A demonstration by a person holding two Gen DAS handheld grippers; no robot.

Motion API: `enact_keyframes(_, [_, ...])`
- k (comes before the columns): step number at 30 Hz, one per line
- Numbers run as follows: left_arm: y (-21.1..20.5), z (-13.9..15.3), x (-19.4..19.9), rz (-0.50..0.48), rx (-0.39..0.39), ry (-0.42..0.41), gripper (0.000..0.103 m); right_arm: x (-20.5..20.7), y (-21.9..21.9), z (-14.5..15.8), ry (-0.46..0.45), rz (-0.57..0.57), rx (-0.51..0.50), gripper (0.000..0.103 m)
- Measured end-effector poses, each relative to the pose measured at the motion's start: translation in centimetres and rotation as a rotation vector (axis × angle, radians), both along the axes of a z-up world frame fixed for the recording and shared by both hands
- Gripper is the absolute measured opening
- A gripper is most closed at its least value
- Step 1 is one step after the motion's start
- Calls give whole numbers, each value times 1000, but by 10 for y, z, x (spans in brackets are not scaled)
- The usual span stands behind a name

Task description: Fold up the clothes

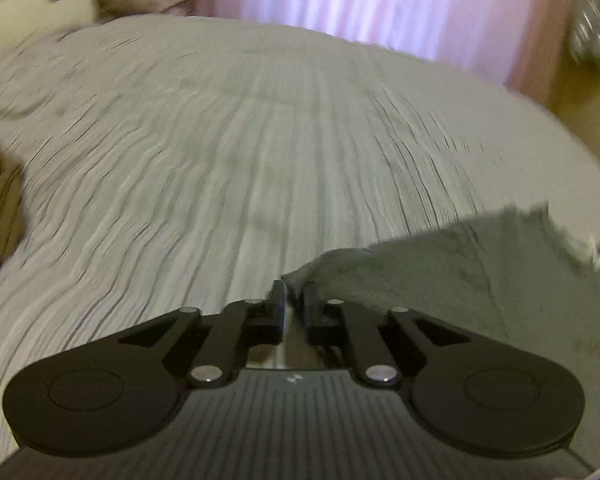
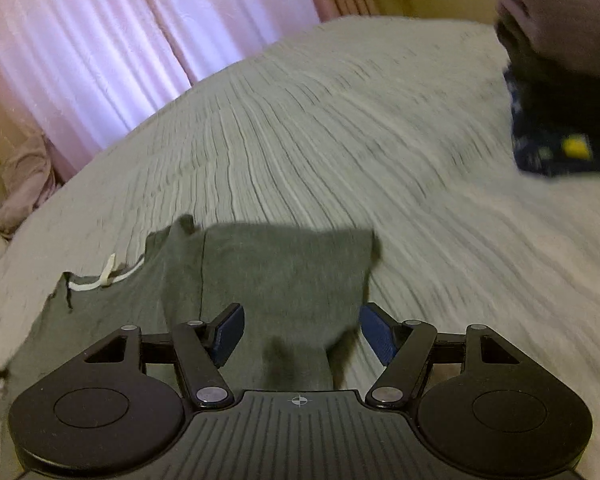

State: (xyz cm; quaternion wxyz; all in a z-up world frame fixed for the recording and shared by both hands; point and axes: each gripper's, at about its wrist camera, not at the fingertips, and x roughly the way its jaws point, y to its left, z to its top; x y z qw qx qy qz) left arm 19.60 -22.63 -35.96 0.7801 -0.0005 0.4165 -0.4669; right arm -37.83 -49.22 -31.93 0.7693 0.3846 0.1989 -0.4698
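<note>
Meanwhile, left gripper [image 1: 293, 296] pinches a corner of the soft, light grey garment [image 2: 284, 272] on the bed [image 2: 340, 128]; right gripper [image 2: 300, 330] gapes, cloth between its jaws. Best gripped at edges.

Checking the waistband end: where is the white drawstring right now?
In the right wrist view, the white drawstring lies at the left edge of the grey cotton garment, left of the right hand-held gripper.

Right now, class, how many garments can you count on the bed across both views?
3, perhaps more hidden. The grey drawstring garment lies nearest, its edge pinched by the left hand-held gripper. A dark patterned garment sits far right, with a mauve garment stacked on it.
</note>
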Motion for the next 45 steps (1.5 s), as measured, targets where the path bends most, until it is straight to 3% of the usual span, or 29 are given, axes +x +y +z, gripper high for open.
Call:
enact_keyframes(2, [9,2,-2,23,-18,18,17,-10,9,2,-35,-19,11,69])
enact_keyframes(6, [54,7,-29,43,-196,348,30,-42,35,16,-132,-58,6,69])
enact_keyframes(10, [61,-15,-61,86,-199,543,31,-60,54,18,-212,-103,45,69])
enact_keyframes(14, [57,-29,-66,215,-213,546,29,-64,67,14,-250,-119,79,69])
enact_keyframes(16, [50,-30,-67,237,-181,525,11,-65,74,12,-266,-126,88,69])
enact_keyframes(19, [48,-23,-72,239,-147,473,3,-70,81,9,-278,-149,100,69])
enact_keyframes(23, [46,10,-91,132,-39,180,3,-78,87,8,-288,-168,106,69])
enact_keyframes(26, [29,5,-99,39,111,-21,5,-79,91,7,-268,-169,104,69])
enact_keyframes(30, [30,-2,-107,9,136,-92,8,-82,93,10,-286,-188,105,69])
enact_keyframes(32, [35,2,-109,8,120,-87,10,-86,93,11,-326,-203,113,69])
enact_keyframes(37, [72,19,-100,49,36,48,8,-93,81,-2,-505,-250,209,68])
enact_keyframes(41, [92,29,-100,37,22,55,9,-76,65,-14,-577,-247,259,67])
enact_keyframes(44, [104,31,-101,27,-1,90,9,-61,51,-23,-554,-250,286,43])
enact_keyframes(45, [109,30,-102,26,-11,103,9,-57,47,-26,-537,-247,291,14])
